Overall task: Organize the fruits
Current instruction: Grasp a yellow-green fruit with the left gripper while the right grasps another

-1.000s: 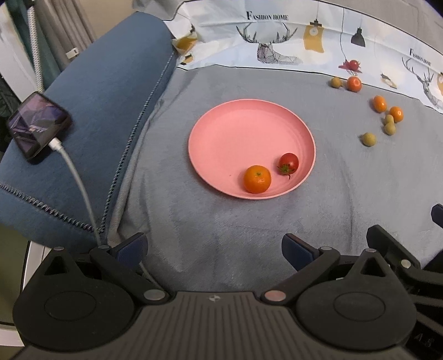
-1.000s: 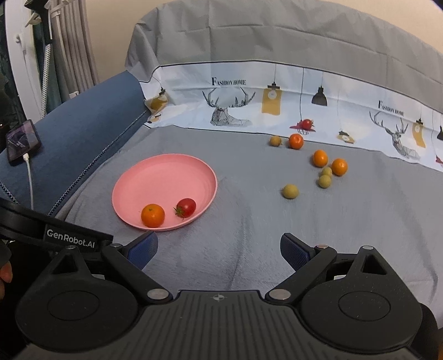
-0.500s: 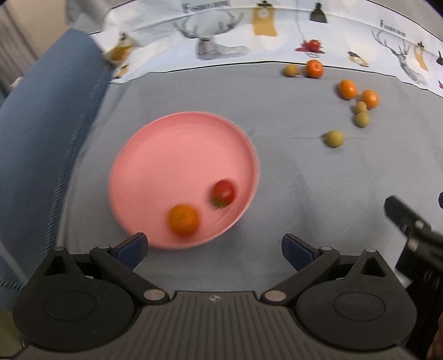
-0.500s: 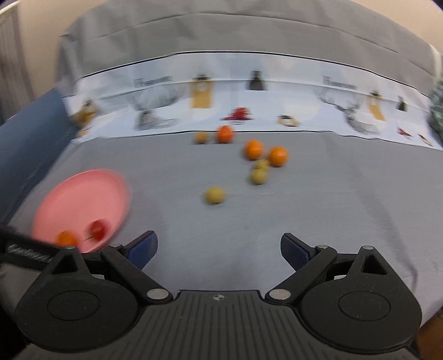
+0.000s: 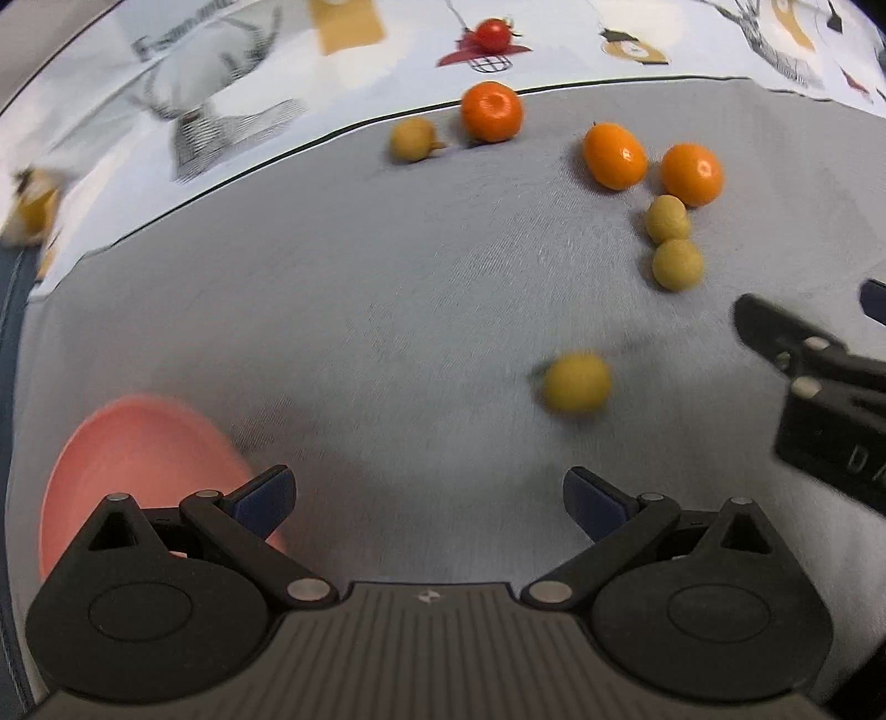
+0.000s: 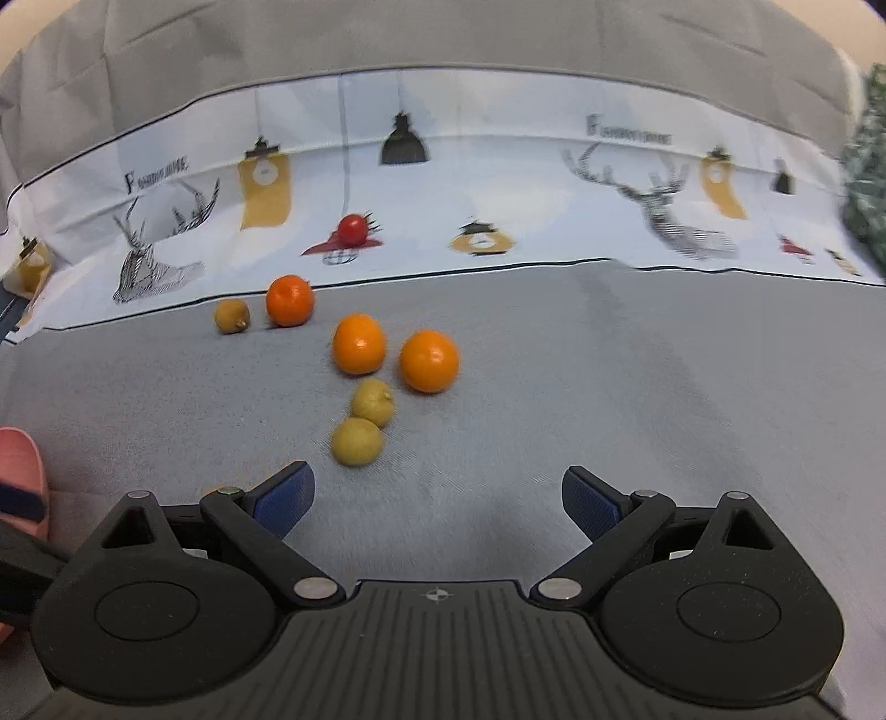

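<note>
Loose fruit lies on the grey cloth. In the left wrist view a yellow-green fruit [image 5: 576, 382] lies just ahead of my open, empty left gripper [image 5: 429, 501]. Farther off are two more yellow-green fruits [image 5: 676, 265], three oranges [image 5: 613, 156] and a red tomato [image 5: 493, 33]. The pink plate [image 5: 133, 459] is at the lower left, partly behind my left finger. My right gripper [image 6: 437, 501] is open and empty, with a yellow-green pair [image 6: 357, 441] ahead to its left and two oranges [image 6: 429, 361] beyond. The right gripper also shows at the left wrist view's right edge [image 5: 819, 382].
A printed white cloth band [image 6: 498, 183] with deer and lamps runs along the back, with a grey cushion [image 6: 443, 39] above it. A brownish fruit [image 6: 231, 315] and an orange [image 6: 289, 299] sit by the band. The plate's rim [image 6: 19, 459] shows at the right wrist view's left edge.
Both grippers have swung right and forward, from the pink plate toward the loose fruit. The plate has slid to the left edge of both views. Both stay open.
</note>
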Action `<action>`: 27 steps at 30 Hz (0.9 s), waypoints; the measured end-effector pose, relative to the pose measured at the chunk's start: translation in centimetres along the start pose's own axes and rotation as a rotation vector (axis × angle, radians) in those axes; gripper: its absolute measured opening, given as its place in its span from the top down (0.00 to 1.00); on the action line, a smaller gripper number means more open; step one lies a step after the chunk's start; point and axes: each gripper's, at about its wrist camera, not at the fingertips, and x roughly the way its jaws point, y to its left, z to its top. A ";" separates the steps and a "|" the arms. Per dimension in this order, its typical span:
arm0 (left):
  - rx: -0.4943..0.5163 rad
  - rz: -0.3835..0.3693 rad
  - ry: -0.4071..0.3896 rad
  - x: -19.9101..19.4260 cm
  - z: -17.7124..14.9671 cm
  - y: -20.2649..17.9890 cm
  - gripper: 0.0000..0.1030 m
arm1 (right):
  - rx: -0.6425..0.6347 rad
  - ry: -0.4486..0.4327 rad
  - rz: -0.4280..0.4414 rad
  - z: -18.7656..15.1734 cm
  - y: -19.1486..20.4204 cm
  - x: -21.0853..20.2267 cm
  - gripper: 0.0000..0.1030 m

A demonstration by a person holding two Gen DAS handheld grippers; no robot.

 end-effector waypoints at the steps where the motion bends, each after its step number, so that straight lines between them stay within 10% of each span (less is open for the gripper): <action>1: 0.010 -0.010 -0.003 0.5 0.5 -0.1 0.00 | -0.003 0.012 0.015 0.2 0.0 0.9 0.07; 7: 0.034 -0.070 -0.028 1.8 2.0 -0.2 0.00 | -0.026 0.044 0.075 0.8 1.3 4.7 0.15; 9: 0.043 -0.077 -0.026 2.1 2.1 -0.4 0.00 | -0.049 0.013 0.072 0.6 1.5 4.9 0.60; 11: 0.048 -0.083 -0.047 2.0 2.2 -0.7 0.00 | -0.064 -0.017 0.040 0.2 1.2 4.6 0.73; 20: -0.003 -0.173 -0.083 1.2 2.8 -1.2 0.36 | 0.050 -0.025 -0.105 -1.6 -3.4 3.1 0.73; 22: 0.010 -0.177 -0.101 0.9 2.7 -1.6 0.73 | 0.035 -0.031 -0.109 -1.9 -3.3 3.0 0.73; 27: 0.033 -0.139 -0.116 -0.7 2.6 -2.2 0.73 | 0.031 -0.040 -0.094 -1.8 -2.8 2.0 0.73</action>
